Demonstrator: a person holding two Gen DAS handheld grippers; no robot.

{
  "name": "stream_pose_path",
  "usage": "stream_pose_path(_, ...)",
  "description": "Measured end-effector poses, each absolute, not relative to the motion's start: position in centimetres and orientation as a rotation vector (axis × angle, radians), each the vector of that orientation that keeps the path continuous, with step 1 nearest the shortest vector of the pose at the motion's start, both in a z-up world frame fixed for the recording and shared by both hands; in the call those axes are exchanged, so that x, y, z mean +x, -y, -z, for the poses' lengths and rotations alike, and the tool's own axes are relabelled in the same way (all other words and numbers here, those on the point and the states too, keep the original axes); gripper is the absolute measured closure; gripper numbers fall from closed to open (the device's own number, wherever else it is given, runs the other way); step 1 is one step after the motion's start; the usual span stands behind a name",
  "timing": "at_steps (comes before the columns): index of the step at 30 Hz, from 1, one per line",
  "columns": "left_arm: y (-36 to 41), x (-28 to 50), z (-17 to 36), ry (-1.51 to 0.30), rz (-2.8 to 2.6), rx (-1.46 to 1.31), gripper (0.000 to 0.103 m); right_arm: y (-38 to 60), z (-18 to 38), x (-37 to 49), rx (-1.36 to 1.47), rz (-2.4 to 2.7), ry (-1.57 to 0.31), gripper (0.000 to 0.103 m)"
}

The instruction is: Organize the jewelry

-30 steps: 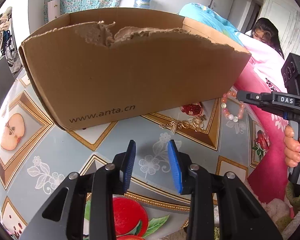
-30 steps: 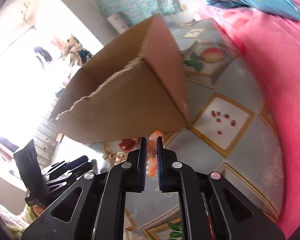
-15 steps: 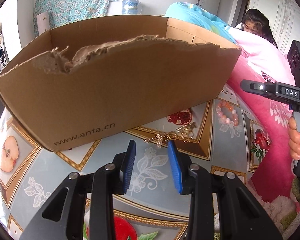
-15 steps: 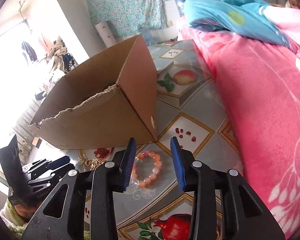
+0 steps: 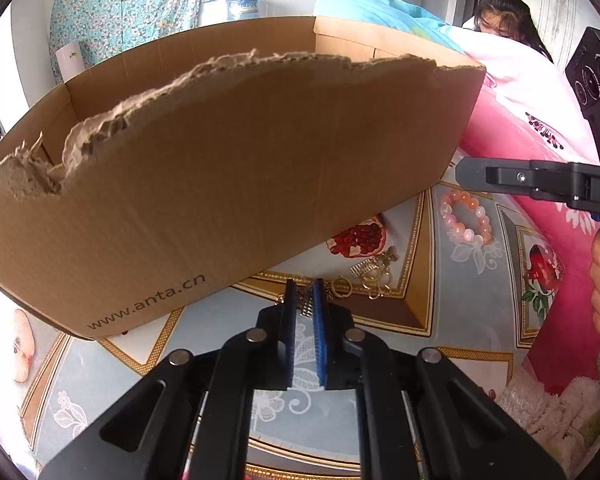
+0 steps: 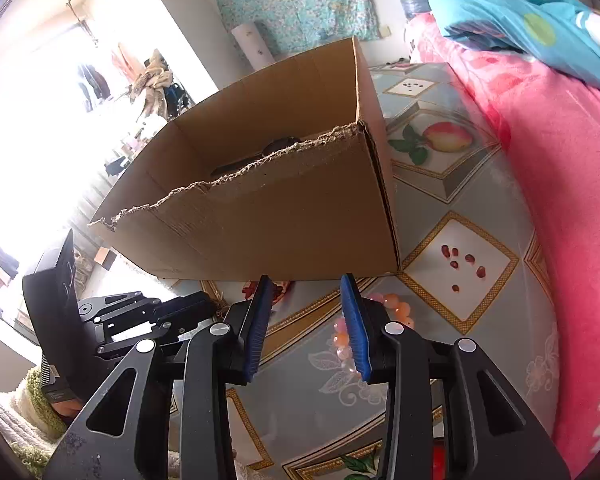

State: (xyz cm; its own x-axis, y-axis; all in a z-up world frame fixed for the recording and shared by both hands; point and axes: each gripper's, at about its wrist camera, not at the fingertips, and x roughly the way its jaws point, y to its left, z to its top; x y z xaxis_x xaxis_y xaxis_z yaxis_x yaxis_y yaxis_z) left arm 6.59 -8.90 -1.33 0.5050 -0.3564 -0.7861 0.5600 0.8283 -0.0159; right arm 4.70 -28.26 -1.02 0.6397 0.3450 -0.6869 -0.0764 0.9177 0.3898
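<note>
box (image 5: 228, 184): on the table (image 5: 440, 320), far side
chain (image 5: 364, 276): on the table, near the box's front
bracelet (image 5: 466, 218): right of the chain, apart
bed (image 6: 560, 168): right of the table

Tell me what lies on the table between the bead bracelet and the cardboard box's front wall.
In the left wrist view, only patterned tablecloth, with a printed pomegranate, separates the bead bracelet from the cardboard box. The gold jewelry lies nearer the camera.
</note>
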Motion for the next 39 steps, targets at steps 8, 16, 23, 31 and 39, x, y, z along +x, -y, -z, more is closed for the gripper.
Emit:
stream_pose_path(8, 7.8, 6.8, 1.3, -0.916, 0.586, 0.204, 0.101, 27.1, 0.6, 4.1, 0.35, -0.262, -0.853, 0.068)
stream_pose_path(16, 5.4, 5.5, -0.3, -0.899, 0.627, 0.083, 0.101, 24.8, 0.9, 4.0, 0.34, -0.321, -0.89, 0.068)
stream_pose_path(23, 3.8, 5.1, -0.5, -0.889, 0.614, 0.011, 0.101, 21.8, 1.2, 3.9, 0.307, -0.384, -0.929, 0.068)
stream_pose_path(31, 1.6, 5.5, 0.7, -0.914, 0.552, -0.044, 0.101, 18.7, 1.2, 4.2, 0.222, -0.429, -0.959, 0.07)
stream_pose_path(39, 0.8, 5.9, 1.7, -0.926, 0.517, -0.055, 0.101, 15.9, 2.4, 5.4, 0.153, -0.442, -1.0, 0.078)
